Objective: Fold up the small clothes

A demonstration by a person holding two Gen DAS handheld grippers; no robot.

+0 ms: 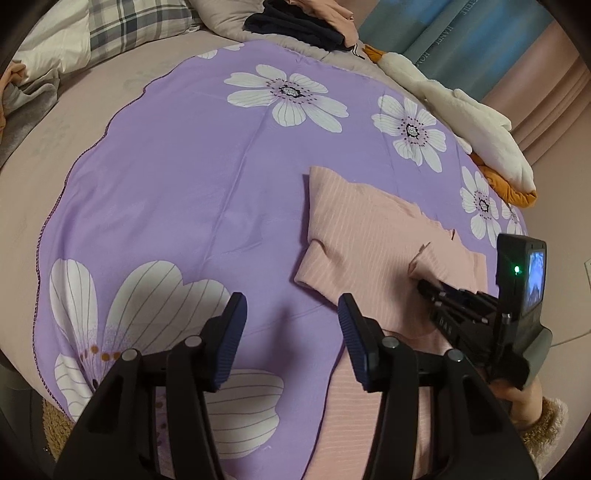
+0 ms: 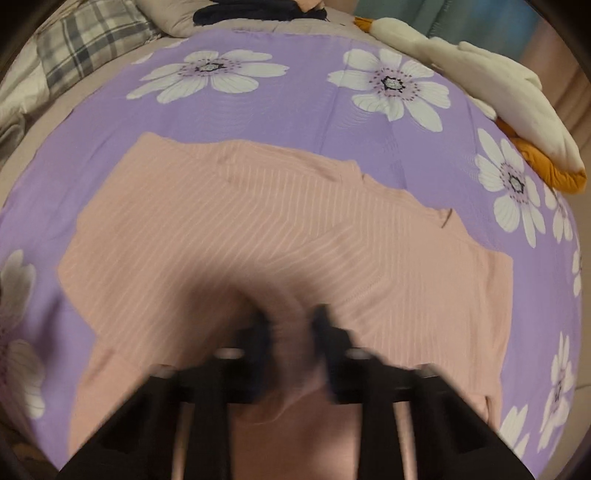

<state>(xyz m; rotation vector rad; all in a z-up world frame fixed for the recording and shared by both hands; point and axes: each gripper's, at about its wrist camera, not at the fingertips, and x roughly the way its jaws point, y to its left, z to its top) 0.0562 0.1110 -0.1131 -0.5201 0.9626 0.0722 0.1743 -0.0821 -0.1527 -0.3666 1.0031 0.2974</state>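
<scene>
A pink ribbed garment (image 1: 362, 236) (image 2: 258, 221) lies partly folded on the purple flowered sheet (image 1: 184, 166) (image 2: 314, 122). My left gripper (image 1: 291, 332) hovers open over the sheet at the garment's left edge, with nothing between its fingers; its right finger (image 1: 354, 332) overlaps the pink cloth. My right gripper (image 2: 295, 328) is blurred, its fingers close together with a ridge of pink fabric pinched between them. In the left wrist view the right gripper (image 1: 423, 284) has a lifted fold of the garment at its tip. A hand in a fuzzy sleeve (image 1: 543, 417) holds it.
A white and orange plush toy (image 1: 461, 122) (image 2: 498, 81) lies along the sheet's far right edge. Dark clothes (image 1: 295, 22) are piled at the back, beside a plaid pillow (image 1: 129, 33). More crumpled cloth (image 1: 22, 92) sits far left.
</scene>
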